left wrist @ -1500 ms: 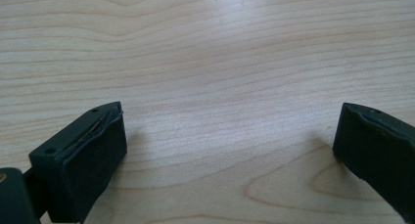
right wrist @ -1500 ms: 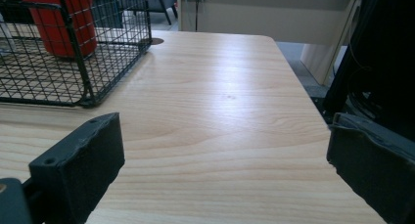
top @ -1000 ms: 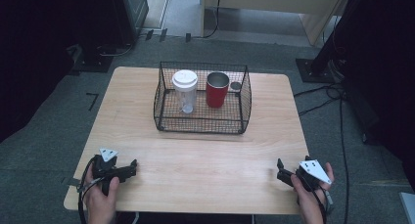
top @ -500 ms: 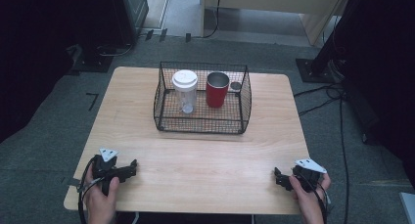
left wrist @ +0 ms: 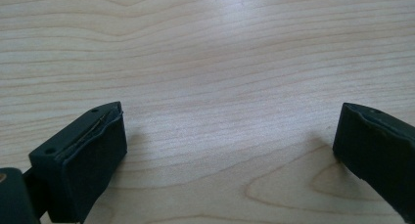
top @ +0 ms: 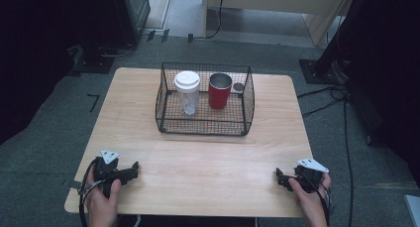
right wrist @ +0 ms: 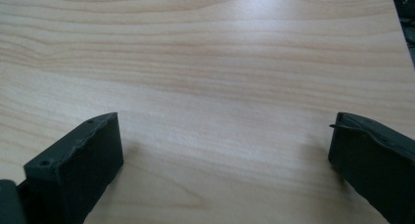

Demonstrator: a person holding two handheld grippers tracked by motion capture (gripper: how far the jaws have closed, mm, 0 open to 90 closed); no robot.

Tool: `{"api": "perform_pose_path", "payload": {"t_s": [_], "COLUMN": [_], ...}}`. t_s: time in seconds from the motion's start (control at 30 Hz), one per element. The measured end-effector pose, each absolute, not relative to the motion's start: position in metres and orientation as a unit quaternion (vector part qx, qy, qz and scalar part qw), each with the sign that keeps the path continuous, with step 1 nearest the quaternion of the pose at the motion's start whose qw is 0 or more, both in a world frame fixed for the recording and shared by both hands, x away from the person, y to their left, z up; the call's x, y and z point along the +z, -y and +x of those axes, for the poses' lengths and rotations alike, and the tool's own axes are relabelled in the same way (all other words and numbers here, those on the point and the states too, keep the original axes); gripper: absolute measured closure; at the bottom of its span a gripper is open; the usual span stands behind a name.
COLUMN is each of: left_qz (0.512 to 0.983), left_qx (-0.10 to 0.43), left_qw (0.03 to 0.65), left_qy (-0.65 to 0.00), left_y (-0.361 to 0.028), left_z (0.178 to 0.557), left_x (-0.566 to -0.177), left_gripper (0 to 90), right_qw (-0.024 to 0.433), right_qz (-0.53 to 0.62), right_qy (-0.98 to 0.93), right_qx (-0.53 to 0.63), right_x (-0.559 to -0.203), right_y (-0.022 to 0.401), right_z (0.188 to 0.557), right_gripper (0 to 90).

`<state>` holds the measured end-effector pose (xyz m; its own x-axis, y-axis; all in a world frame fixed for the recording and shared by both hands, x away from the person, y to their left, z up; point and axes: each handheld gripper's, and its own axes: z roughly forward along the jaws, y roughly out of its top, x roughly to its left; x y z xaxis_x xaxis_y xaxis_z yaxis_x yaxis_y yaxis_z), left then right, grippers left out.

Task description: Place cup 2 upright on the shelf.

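We hold the left gripper (top: 132, 168) at the table's (top: 208, 167) near left corner, jaws spread wide over bare wood. Our right gripper (top: 280, 178), at the near right corner, has just been opening its jaws, nothing between them. Toward the far edge stands the wire basket (top: 204, 123), holding a white-lidded cup (top: 187, 91) and a red cup (top: 219, 90).

The bottom edge of the high view is cutting off both forearms just behind the left hand (top: 101, 202) and the right hand (top: 309, 202). In the basket (top: 205, 127), a small grey thing (top: 238, 87) is sitting half hidden behind the red cup (top: 219, 90), too small to identify. In both gripper views the frame edges are clipping the tongs and the bench (left wrist: 220, 62).
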<state>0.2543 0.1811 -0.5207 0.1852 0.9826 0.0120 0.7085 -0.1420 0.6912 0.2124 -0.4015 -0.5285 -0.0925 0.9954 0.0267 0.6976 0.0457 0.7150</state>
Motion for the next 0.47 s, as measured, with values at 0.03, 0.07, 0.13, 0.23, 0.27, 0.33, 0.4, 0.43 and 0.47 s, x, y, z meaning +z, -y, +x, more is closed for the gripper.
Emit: {"api": "perform_pose_path", "payload": {"t_s": [0.03, 0.07, 0.13, 0.23, 0.27, 0.33, 0.4, 0.43, 0.47], "left_qz": [0.716, 0.716, 0.716, 0.716, 0.716, 0.716, 0.716, 0.716, 0.716], "left_qx": [0.242, 0.242, 0.242, 0.242, 0.242, 0.242, 0.242, 0.242, 0.242], "left_qw": [0.283, 0.283, 0.283, 0.283, 0.283, 0.283, 0.283, 0.283, 0.283], "left_qy": [-0.591, -0.591, -0.591, -0.591, -0.591, -0.591, -0.591, -0.591, -0.591], "left_y": [-0.1811, -0.1811, -0.1811, -0.1811, -0.1811, -0.1811, -0.1811, -0.1811, -0.1811], "left_z": [0.2543, 0.2543, 0.2543, 0.2543, 0.2543, 0.2543, 0.2543, 0.2543, 0.2543], "left_x": [-0.5207, -0.5207, -0.5207, -0.5207, -0.5207, -0.5207, -0.5207, -0.5207, -0.5207], "left_gripper": [0.0, 0.0, 0.0, 0.0, 0.0, 0.0, 0.0, 0.0, 0.0], "right_qw": [0.252, 0.252, 0.251, 0.251, 0.251, 0.251, 0.251, 0.251, 0.251], "right_qz": [0.624, 0.624, 0.622, 0.622, 0.622, 0.623, 0.623, 0.623, 0.623], "right_qy": [-0.678, -0.678, -0.680, -0.680, -0.680, -0.679, -0.679, -0.679, -0.679], "right_qx": [0.295, 0.295, 0.296, 0.296, 0.296, 0.296, 0.296, 0.296, 0.296], "right_x": [-0.5285, -0.5285, -0.5285, -0.5285, -0.5285, -0.5285, -0.5285, -0.5285, -0.5285], "right_y": [0.4004, 0.3993, 0.3982, 0.3981, 0.3981, 0.3980, 0.3980, 0.3981, 0.3980], "right_z": [0.2141, 0.2153, 0.2165, 0.2165, 0.2165, 0.2165, 0.2165, 0.2165, 0.2165], "right_gripper": [0.0, 0.0, 0.0, 0.0, 0.0, 0.0, 0.0, 0.0, 0.0]}}
